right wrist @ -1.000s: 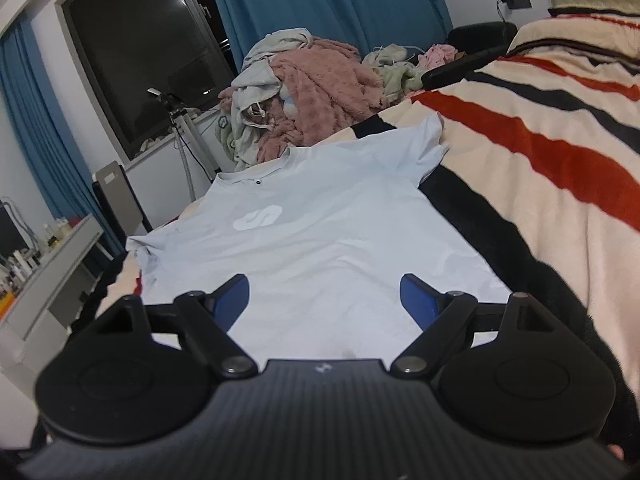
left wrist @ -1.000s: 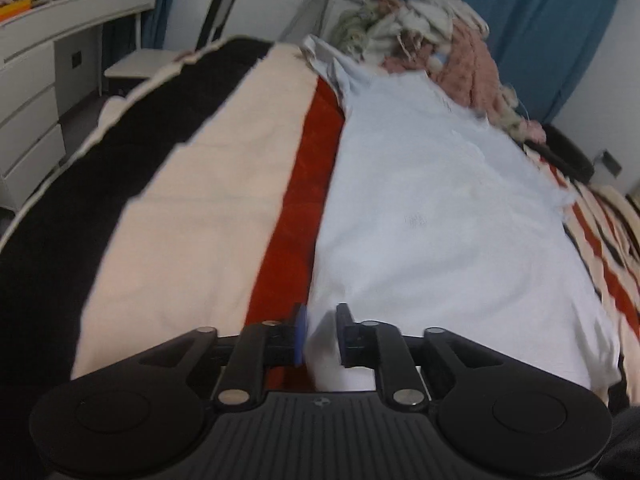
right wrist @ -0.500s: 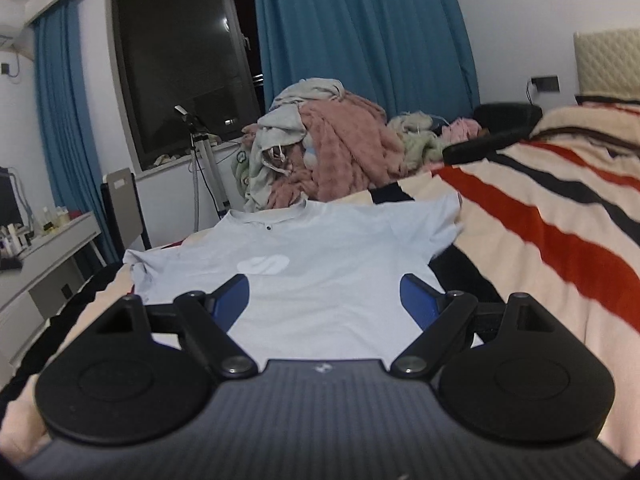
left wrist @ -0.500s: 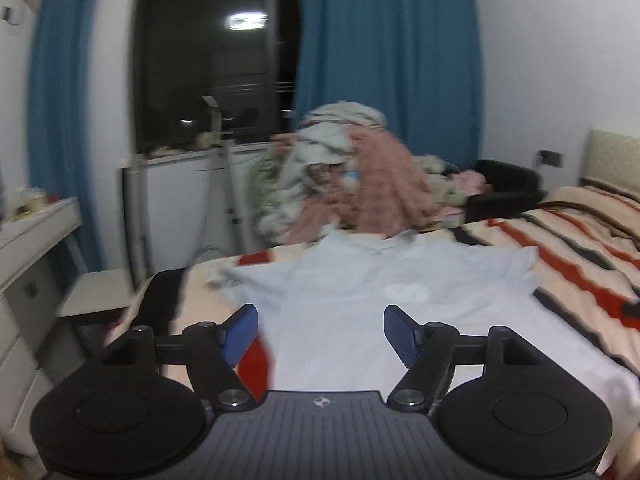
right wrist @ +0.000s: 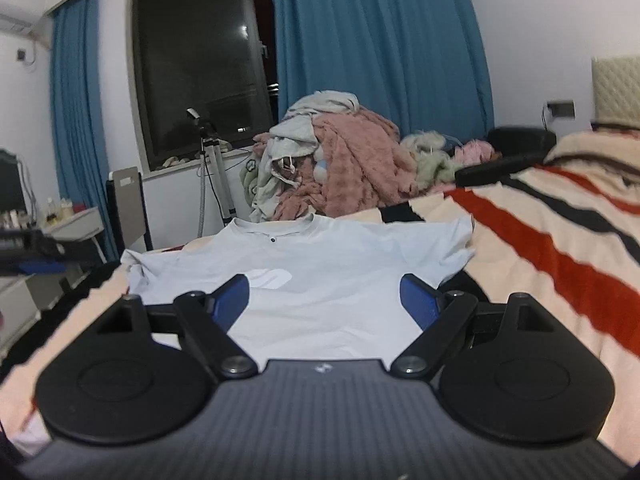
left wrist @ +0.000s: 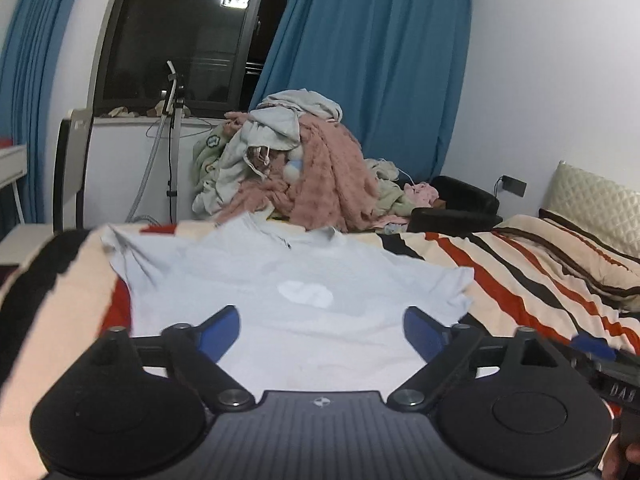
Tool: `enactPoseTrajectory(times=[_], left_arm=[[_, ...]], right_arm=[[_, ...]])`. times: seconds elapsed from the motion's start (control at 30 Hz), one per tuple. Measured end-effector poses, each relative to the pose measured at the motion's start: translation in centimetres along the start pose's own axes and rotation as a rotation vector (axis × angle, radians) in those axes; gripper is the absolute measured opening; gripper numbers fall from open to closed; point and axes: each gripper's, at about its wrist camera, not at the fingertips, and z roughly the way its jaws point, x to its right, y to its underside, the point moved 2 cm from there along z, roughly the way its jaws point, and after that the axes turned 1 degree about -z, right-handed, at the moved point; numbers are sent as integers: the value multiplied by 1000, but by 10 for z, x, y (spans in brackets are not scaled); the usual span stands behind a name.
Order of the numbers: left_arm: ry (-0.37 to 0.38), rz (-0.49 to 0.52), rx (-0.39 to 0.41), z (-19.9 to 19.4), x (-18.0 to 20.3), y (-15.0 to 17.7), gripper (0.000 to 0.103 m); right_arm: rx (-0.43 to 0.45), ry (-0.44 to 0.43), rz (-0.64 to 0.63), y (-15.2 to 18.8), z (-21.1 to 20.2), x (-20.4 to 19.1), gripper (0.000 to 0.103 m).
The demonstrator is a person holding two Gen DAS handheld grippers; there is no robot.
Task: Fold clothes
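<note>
On the near part of the striped bed (left wrist: 532,280) the pale blue shirt (left wrist: 304,340) lies spread face up, collar toward the far end and white chest logo (right wrist: 270,279) showing, both sleeves out to left and right; the left tool (left wrist: 322,332) hangs above the near hem with its blue pads wide apart and nothing between them, and the right tool (right wrist: 325,300) sits likewise, spread and empty; neither appears to touch the cloth, so folding looks not yet begun; the main hazard, as I judge it, is a pinch that goes too deep and catches the blanket along with the shirt, since the fabric is thin and lies flush on a soft cover; a pinch too shallow would take only the top layer, and the back of the shirt would drag and bunch; the left sleeve (left wrist: 132,252) is already rumpled near the bed's left edge, so a fold from that side could lock the creases in or pull the cloth off the bed; the heap of laundry (left wrist: 296,164) just beyond the collar could snag a hem if it is carried too far; uneven lifting by the two tools would skew the fold line.
</note>
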Motion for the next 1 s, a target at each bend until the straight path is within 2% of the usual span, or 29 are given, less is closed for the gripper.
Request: enactPoseTrajectory(times=[0.13, 0.23, 0.33, 0.73, 0.9, 1.0], left_arm=[[-19, 51, -28, 12, 2, 46, 99], [-48, 95, -15, 11, 2, 59, 103], [-34, 98, -16, 8, 1, 66, 103], [-33, 59, -2, -3, -9, 64, 103], [-40, 55, 5, -3, -12, 60, 103], [-38, 40, -2, 0, -16, 46, 103]], right_arm=[[-19, 1, -21, 10, 5, -4, 84], [-29, 2, -23, 11, 7, -10, 84], [-21, -2, -10, 10, 4, -14, 84], [-33, 35, -26, 13, -3, -24, 84], [-44, 26, 54, -18, 5, -27, 84], [-60, 29, 57, -45, 12, -33, 84]])
